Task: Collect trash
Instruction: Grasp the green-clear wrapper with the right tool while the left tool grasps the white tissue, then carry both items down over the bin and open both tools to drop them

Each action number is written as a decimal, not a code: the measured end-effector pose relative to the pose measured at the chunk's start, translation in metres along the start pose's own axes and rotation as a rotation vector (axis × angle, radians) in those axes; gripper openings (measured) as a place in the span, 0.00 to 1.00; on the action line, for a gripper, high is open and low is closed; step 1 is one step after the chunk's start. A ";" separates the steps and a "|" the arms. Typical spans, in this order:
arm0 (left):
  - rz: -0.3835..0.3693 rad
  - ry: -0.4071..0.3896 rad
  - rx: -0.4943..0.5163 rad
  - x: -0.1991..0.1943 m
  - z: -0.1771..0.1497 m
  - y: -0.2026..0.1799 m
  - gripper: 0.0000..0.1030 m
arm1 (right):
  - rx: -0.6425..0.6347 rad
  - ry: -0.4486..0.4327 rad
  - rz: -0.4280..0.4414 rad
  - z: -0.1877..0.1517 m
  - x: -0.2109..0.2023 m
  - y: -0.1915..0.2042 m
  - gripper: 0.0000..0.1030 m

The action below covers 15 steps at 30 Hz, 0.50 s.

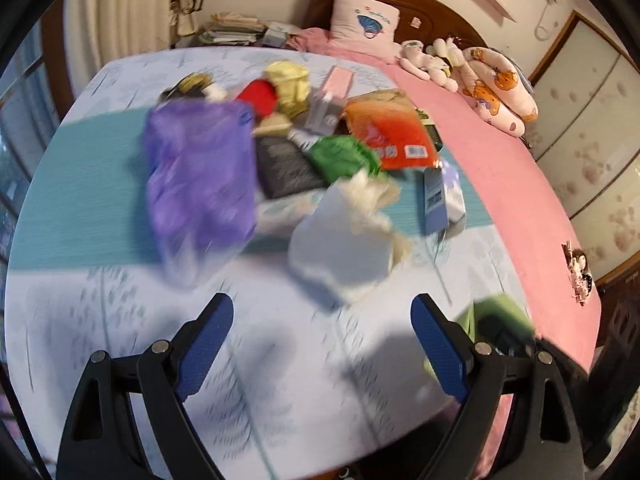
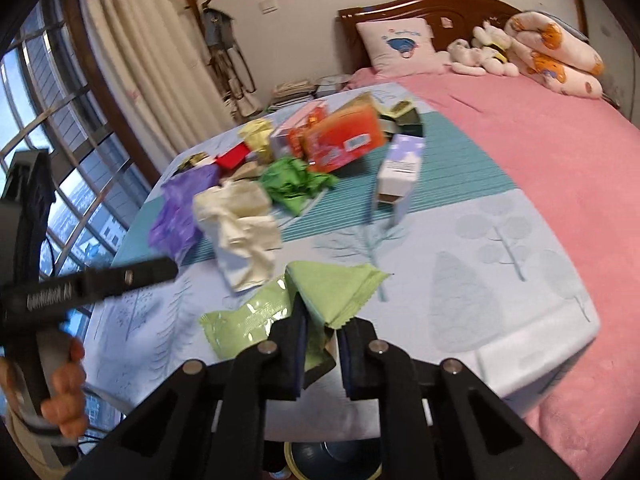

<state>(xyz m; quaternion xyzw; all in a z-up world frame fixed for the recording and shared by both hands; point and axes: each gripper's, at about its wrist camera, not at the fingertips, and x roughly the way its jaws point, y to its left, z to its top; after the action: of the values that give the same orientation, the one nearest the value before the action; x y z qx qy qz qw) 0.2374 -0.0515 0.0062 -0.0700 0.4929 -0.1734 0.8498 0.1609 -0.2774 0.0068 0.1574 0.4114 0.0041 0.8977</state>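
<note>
A heap of trash lies on a pale blue cloth [image 1: 280,360] on the bed: a purple bag [image 1: 200,172], a white crumpled bag [image 1: 344,240], a green wrapper [image 1: 344,156], an orange packet [image 1: 388,132] and a white-blue carton [image 1: 440,196]. My left gripper [image 1: 322,320] is open and empty, just short of the white bag. My right gripper [image 2: 322,336] is shut on a light green wrapper [image 2: 332,292] and holds it above the cloth's near edge. The left gripper also shows at the left of the right wrist view [image 2: 132,276].
A pink bedspread [image 2: 540,168] covers the bed to the right, with a pillow [image 2: 396,46] and plush toys [image 2: 480,54] at the wooden headboard. A window [image 2: 60,168] and curtain are on the left. A round bin opening [image 2: 332,460] shows below the right gripper.
</note>
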 end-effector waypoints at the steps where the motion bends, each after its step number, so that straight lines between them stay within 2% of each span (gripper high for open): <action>1: 0.003 -0.005 0.027 0.004 0.005 -0.006 0.87 | 0.010 0.001 0.002 0.000 0.000 -0.005 0.12; 3: 0.020 0.004 0.103 0.019 0.016 -0.018 0.87 | 0.024 0.007 0.008 -0.002 0.001 -0.014 0.12; 6: 0.052 0.034 0.160 0.041 0.027 -0.024 0.87 | 0.032 0.016 0.015 -0.003 0.004 -0.022 0.12; 13: -0.005 0.083 0.170 0.075 0.035 -0.025 0.86 | 0.047 0.051 0.038 -0.009 0.017 -0.031 0.12; 14: -0.013 0.079 0.168 0.077 0.035 -0.026 0.83 | 0.051 0.055 0.044 -0.009 0.018 -0.032 0.12; 15: -0.017 0.078 0.169 0.079 0.036 -0.027 0.74 | 0.055 0.057 0.049 -0.010 0.019 -0.033 0.12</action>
<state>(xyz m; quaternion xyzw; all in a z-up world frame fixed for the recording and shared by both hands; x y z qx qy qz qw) 0.2977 -0.1070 -0.0320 0.0046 0.5084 -0.2243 0.8314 0.1624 -0.3034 -0.0224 0.1918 0.4328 0.0195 0.8806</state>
